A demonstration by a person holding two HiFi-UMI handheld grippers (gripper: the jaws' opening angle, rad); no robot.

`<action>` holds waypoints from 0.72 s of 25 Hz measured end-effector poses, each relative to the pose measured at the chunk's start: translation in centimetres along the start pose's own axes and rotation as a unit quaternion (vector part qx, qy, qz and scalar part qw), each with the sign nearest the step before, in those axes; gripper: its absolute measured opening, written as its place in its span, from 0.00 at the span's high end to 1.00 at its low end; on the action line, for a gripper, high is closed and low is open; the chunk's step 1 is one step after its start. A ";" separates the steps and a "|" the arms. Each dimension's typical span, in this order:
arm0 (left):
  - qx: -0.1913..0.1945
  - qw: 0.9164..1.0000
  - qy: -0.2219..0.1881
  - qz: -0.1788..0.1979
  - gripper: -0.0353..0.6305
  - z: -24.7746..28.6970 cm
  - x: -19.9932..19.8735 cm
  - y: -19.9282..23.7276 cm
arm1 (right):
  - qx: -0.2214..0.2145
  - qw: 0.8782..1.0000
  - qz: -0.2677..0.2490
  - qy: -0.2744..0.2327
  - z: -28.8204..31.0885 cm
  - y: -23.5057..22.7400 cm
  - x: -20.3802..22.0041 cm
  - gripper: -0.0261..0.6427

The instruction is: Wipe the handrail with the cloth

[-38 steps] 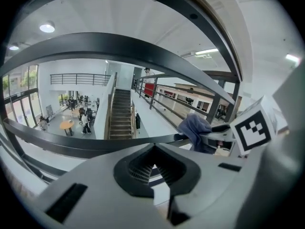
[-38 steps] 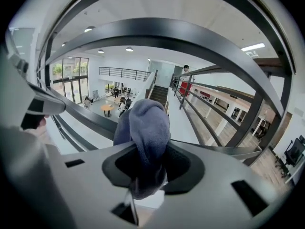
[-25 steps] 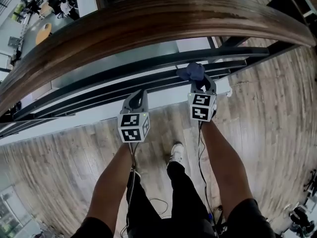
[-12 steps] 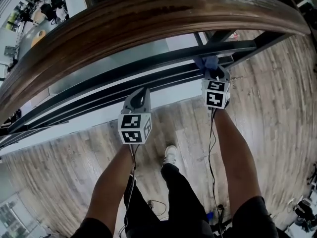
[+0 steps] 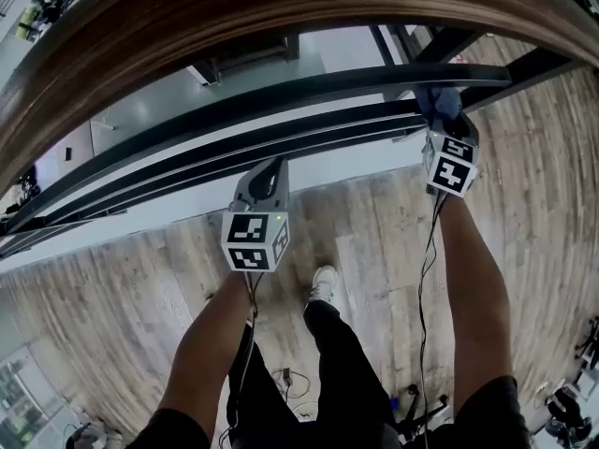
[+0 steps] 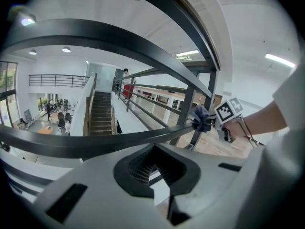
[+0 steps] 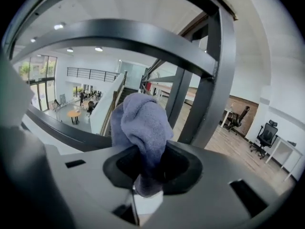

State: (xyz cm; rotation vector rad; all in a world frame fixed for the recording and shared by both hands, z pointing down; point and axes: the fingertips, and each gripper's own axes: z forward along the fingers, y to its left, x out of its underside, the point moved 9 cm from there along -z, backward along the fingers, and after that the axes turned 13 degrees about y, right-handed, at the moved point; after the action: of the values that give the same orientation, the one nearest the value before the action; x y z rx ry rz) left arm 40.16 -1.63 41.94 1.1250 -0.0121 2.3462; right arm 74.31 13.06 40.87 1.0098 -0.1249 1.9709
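Floor [image 5: 140, 288]: pale wood planks, far below both tools.
Handrail [image 5: 187, 26]: broad brown wood, curving across the top of the head view, above both tools.
Metal rails [image 5: 281, 101]: dark bars running under the handrail, joined at the right by an upright post [image 7: 217, 75].
Left tool [image 5: 274, 168]: jaws together with nothing between them, held low beside the lowest rail.
Right tool [image 5: 442, 120]: clamped on the cloth and raised to the metal rails near the post.
Cloth [image 7: 140, 123]: blue-grey and bunched, sticking out past the right tool's jaw tips, lying against a dark rail, below the wooden handrail.
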 end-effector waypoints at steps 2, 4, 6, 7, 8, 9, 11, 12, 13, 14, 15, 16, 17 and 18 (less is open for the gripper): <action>-0.014 1.000 -0.005 -0.012 0.94 -0.3 1.8 1.9 | -0.013 1.000 0.005 -0.028 -0.9 1.9 0.8 0.81; -0.035 0.999 -0.009 -0.018 0.94 -1.6 3.9 4.3 | -0.037 0.998 -0.005 -0.047 -2.3 5.9 1.9 0.81; -0.059 0.998 -0.015 -0.021 0.94 -3.6 6.2 7.1 | -0.069 0.996 -0.016 -0.062 -4.2 11.1 3.0 0.81; -0.071 0.997 -0.020 -0.021 0.94 -4.6 7.4 8.6 | -0.086 0.994 -0.019 -0.071 -5.2 13.7 3.4 0.81; -0.082 0.996 -0.025 -0.020 0.94 -5.7 8.5 10.2 | -0.103 0.991 -0.020 -0.079 -6.2 16.4 3.8 0.81; -0.093 0.995 -0.028 -0.020 0.94 -6.7 9.7 12.0 | -0.120 0.989 -0.021 -0.087 -7.1 19.1 4.1 0.81; -0.120 0.992 -0.033 -0.026 0.94 -8.7 12.3 15.8 | -0.153 0.983 -0.027 -0.101 -8.6 24.3 4.9 0.81; -0.132 0.990 -0.036 -0.032 0.94 -9.7 13.6 17.8 | -0.167 0.980 -0.032 -0.104 -9.1 26.9 5.4 0.81; -0.142 0.988 -0.039 -0.040 0.94 -10.8 15.0 19.9 | -0.178 0.978 -0.037 -0.105 -9.6 29.6 6.1 0.81; -0.151 0.986 -0.043 -0.048 0.94 -12.1 16.4 22.2 | -0.187 0.976 -0.043 -0.104 -10.1 32.6 6.7 0.81; -0.160 0.984 -0.049 -0.057 0.94 -13.7 18.0 24.7 | -0.196 0.974 -0.051 -0.103 -10.8 35.9 7.3 0.81; -0.170 0.982 -0.056 -0.068 0.94 -15.5 19.6 27.3 | -0.207 0.971 -0.062 -0.104 -11.5 39.5 7.7 0.81; -0.182 0.978 -0.063 -0.079 0.94 -17.3 21.3 29.9 | -0.219 0.967 -0.073 -0.108 -12.0 43.1 8.0 0.81; -0.195 0.974 -0.070 -0.086 0.94 -18.9 22.7 32.5 | -0.230 0.963 -0.084 -0.112 -12.5 46.8 8.0 0.81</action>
State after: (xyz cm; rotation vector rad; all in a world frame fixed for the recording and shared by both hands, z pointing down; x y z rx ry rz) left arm -0.28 -14.72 53.06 1.0441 -0.3937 1.9936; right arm 29.56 -4.02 51.40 0.8953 -0.5767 1.5658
